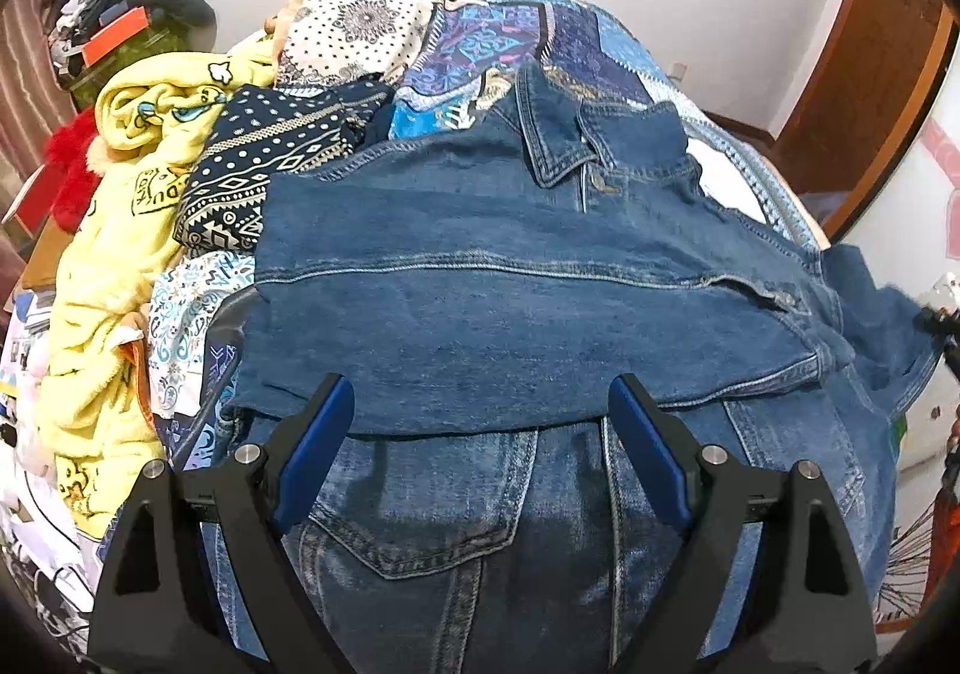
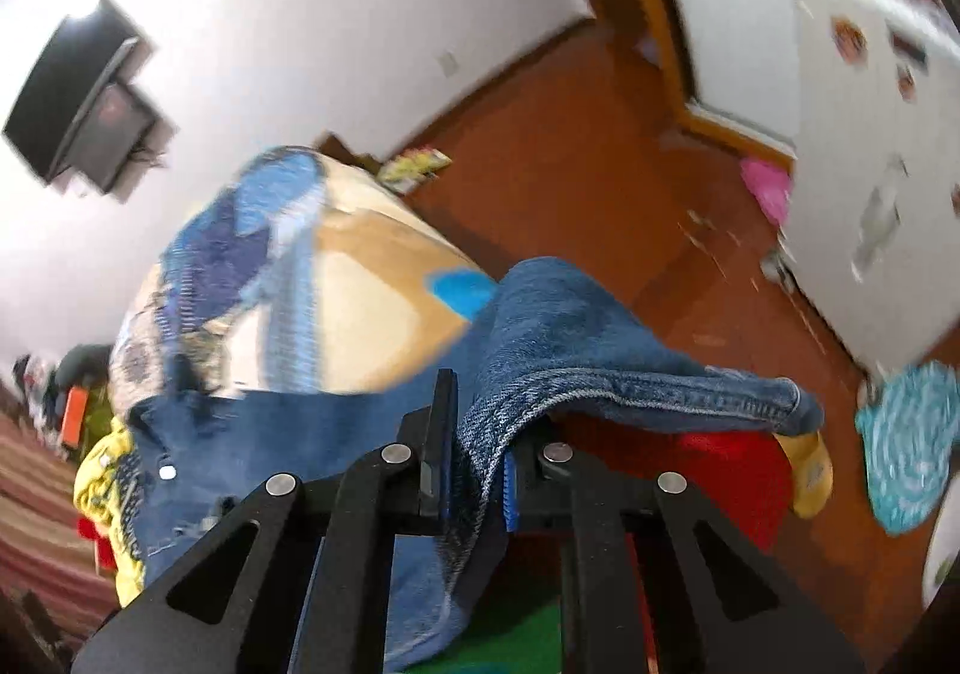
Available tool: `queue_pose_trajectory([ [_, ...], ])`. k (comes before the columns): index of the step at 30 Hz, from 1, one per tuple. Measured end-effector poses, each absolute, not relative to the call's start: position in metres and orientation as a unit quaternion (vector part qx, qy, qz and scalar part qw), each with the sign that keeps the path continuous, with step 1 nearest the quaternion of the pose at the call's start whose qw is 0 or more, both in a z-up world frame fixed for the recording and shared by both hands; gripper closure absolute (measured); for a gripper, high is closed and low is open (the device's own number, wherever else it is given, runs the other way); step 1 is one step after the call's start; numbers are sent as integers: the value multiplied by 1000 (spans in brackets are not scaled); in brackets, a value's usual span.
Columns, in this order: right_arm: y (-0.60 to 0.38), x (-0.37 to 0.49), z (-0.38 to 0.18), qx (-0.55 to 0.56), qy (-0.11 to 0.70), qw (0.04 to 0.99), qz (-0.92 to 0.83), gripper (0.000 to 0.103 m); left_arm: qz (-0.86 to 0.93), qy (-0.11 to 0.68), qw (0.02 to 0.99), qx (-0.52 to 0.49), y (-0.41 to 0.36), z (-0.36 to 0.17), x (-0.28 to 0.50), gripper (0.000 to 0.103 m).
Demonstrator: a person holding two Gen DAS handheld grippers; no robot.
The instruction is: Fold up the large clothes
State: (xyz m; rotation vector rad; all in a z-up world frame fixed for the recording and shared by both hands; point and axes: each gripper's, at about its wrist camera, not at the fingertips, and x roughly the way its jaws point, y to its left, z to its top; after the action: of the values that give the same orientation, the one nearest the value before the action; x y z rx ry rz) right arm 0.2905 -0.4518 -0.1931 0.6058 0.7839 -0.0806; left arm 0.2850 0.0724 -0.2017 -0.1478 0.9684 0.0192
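Above, the left gripper (image 1: 480, 434) is hovering, jaws wide apart, over the jacket (image 1: 510, 278); the right gripper (image 2: 477, 464) is clamping its denim edge, lying partly folded on the bed (image 1: 498, 44).

Blue denim jacket (image 1: 510, 266) on a blue patchwork bedspread (image 1: 540, 44) — beside it, a yellow printed blanket (image 1: 108, 266).

clothes pile (image 1: 120, 230) crowds denim jacket's (image 1: 510, 284) left; floor (image 2: 570, 164) right open

Even indoor light; left view sharp, right view motion-blurred; fisheye bending, dark corners.
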Motion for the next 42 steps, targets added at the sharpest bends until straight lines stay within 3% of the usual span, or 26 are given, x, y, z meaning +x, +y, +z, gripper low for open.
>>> queue_pose_trajectory([
  [8,-358,302,-97,215,298,927,68,93,2,447,891,-72,83,-191,272,16],
  [13,-282,311,-76,195,287,924,164,93,5,444,892,-89,98,-191,264,16],
  [17,-211,317,-91,155,311,912,216,93,9,437,893,-108,115,-189,256,16],
  [24,-111,319,-177,74,426,862,266,93,13,441,887,-136,137,-197,243,16],
  [34,-82,297,-230,-28,510,817,266,89,14,455,880,-140,138,-204,238,16],
  [37,-90,284,-225,-35,509,815,274,83,8,452,884,-124,126,-197,242,16],
  [40,-102,276,-215,-17,508,812,287,67,-5,447,889,-99,109,-186,251,16],
  [42,-115,270,-207,-7,497,819,287,62,-17,441,893,-85,96,-178,258,16],
])
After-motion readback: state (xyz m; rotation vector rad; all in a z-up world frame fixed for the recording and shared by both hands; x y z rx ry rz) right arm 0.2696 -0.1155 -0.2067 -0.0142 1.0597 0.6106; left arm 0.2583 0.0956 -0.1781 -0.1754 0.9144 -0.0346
